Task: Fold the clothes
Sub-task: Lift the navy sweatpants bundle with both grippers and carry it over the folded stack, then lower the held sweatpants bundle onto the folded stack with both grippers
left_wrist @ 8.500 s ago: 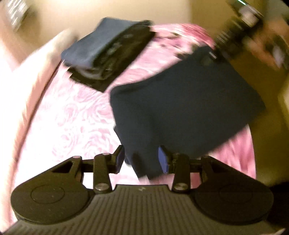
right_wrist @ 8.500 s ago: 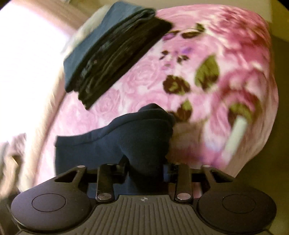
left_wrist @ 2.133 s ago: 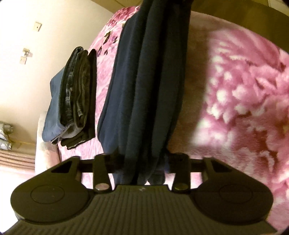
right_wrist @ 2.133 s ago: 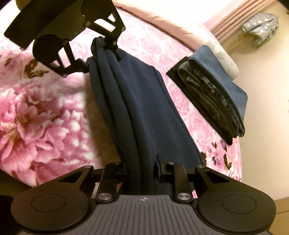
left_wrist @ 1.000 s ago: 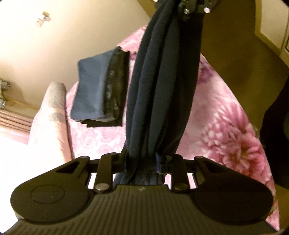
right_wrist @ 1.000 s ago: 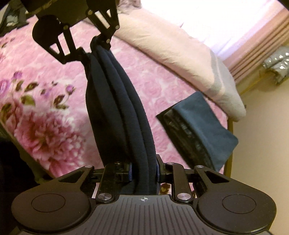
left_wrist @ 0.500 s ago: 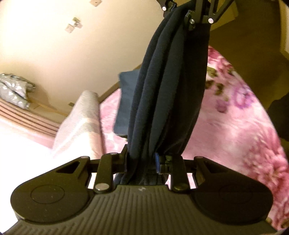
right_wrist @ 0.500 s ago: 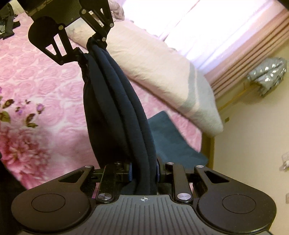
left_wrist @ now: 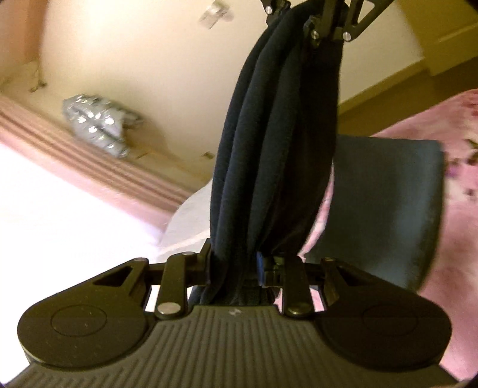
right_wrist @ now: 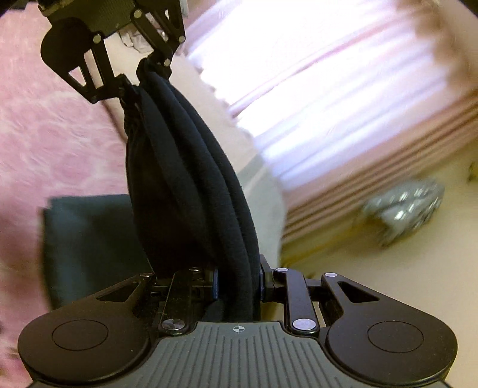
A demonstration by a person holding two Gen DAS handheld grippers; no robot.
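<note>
A folded navy garment (left_wrist: 269, 149) hangs stretched between my two grippers, lifted off the bed. My left gripper (left_wrist: 234, 265) is shut on one end of it. My right gripper (right_wrist: 237, 280) is shut on the other end of the same navy garment (right_wrist: 191, 179). Each gripper shows in the other's view: the right one (left_wrist: 316, 27) at the top of the left wrist view, the left one (right_wrist: 140, 68) at the top left of the right wrist view. A stack of folded dark blue clothes (left_wrist: 385, 203) lies on the pink floral bedspread (left_wrist: 457, 226) below the garment.
A pale pillow (right_wrist: 266, 203) lies at the head of the bed beside the stack (right_wrist: 86, 244). Pink curtains (right_wrist: 343, 125) and a silvery bundle (right_wrist: 409, 206) stand by the cream wall (left_wrist: 149, 59). Both views are motion blurred.
Both grippers have carried the navy garment up and toward the head of the bed. The folded stack now lies right under it. Both grips are unchanged.
</note>
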